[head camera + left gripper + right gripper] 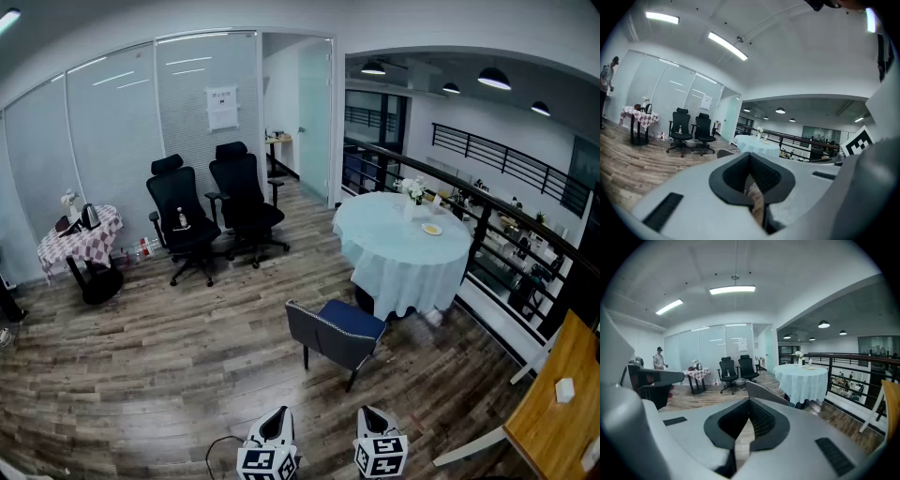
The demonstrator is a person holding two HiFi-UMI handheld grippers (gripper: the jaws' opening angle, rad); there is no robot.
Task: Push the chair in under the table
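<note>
**A:** Status?

**B:** Approach step, we judge. Both sets of jaws are clenched w/ nothing btwn them: left gripper, right gripper, neither touching anything. The chair is at our 12 o'clock, backrest toward us, near the round table but not under it.

**A:** Next?

**B:** We'd close in, set both grippers on the backrest, and push toward 1 o'clock, table-ward.

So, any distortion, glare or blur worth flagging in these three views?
Head view: heavy fisheye bending the glass wall, which shows light streaks; evenly lit, sharp. Left gripper view: dark round vignette, bright ceiling strip light. Right gripper view: same vignette; round table in focus.
</note>
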